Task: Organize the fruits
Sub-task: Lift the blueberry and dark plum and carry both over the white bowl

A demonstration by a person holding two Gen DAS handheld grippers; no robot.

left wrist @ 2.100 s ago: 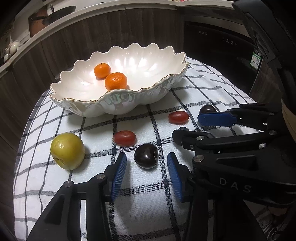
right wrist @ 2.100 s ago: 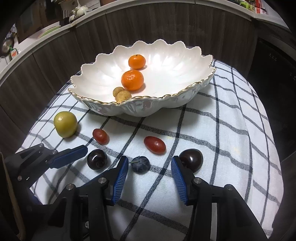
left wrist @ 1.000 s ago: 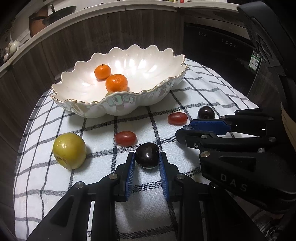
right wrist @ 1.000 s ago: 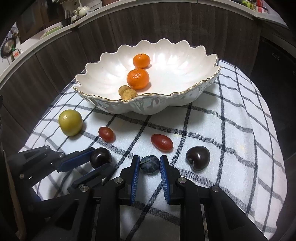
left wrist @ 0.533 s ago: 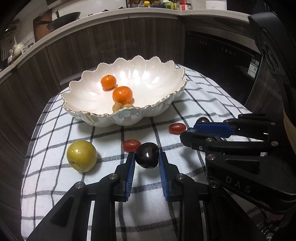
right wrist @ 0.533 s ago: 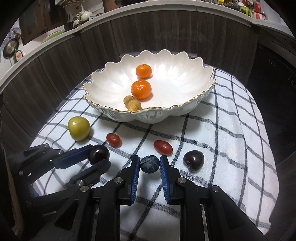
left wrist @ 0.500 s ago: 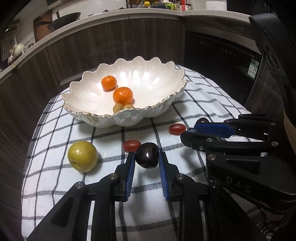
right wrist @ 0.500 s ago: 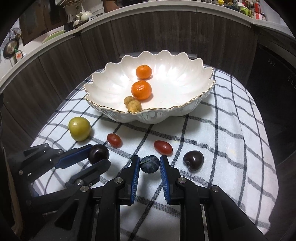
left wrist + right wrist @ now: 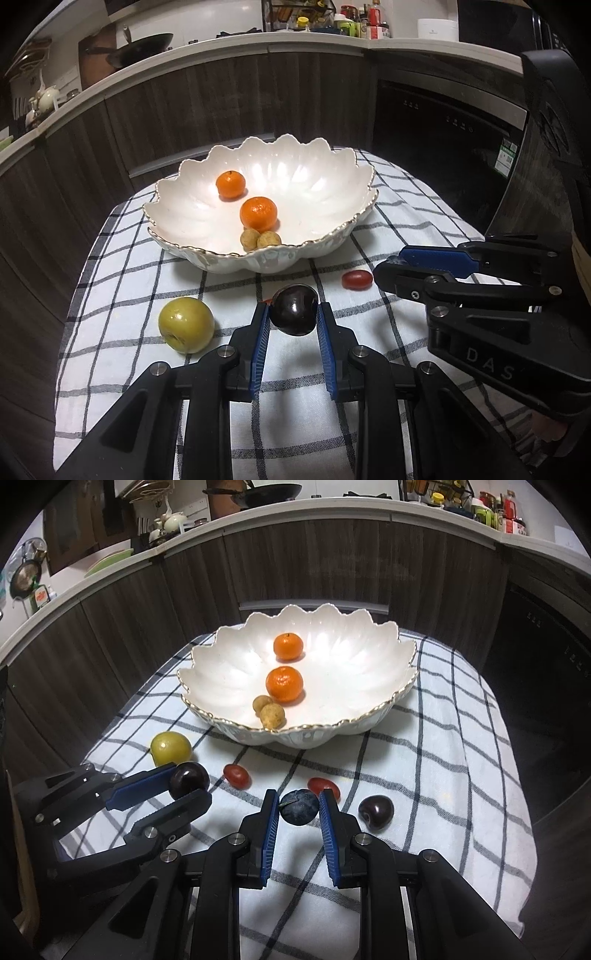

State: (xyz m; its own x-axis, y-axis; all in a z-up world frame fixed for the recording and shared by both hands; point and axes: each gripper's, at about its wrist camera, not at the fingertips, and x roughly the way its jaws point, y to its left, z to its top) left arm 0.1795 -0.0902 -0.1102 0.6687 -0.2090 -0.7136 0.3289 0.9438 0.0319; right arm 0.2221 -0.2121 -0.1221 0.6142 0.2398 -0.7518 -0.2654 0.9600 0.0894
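Left tongs (image 9: 292,325), lower centre of the left wrist view, clamped on a dark cherry (image 9: 294,309) held clear of the checked cloth (image 9: 122,295). Right tongs (image 9: 298,814), lower centre of the right wrist view, clamped on a blueberry (image 9: 299,807). Scalloped white bowl (image 9: 369,672), mid-frame, holds two mandarins (image 9: 284,684) and two small tan fruits (image 9: 272,716). On the cloth in front of the bowl: a yellow-green fruit (image 9: 171,748) at left, two red grape tomatoes (image 9: 236,776), and a second dark cherry (image 9: 376,813) right of the blueberry.
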